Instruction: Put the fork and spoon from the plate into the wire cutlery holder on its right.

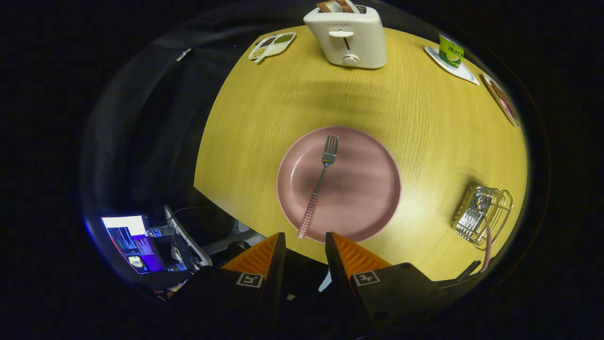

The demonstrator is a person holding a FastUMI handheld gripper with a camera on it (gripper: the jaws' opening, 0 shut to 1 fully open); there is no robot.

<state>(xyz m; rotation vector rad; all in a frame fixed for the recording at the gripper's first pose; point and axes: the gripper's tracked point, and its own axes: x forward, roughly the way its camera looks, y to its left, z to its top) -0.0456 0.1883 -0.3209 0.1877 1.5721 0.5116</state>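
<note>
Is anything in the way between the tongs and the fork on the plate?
Nothing visible blocks it. The tongs are open and empty, and the fork lies just ahead of them on the pink plate, its checked handle end pointing toward the gap between the fingers. The wire cutlery holder stands off to the right.

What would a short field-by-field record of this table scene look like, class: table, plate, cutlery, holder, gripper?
table: yellow wooden top
plate: pink, just ahead of the fingers
fork: lying on the plate, checked handle toward the fingers
holder: wire, right of the plate, one checked handle already sticking out of it
gripper: open, holding nothing
far side: toaster, green cup
</note>
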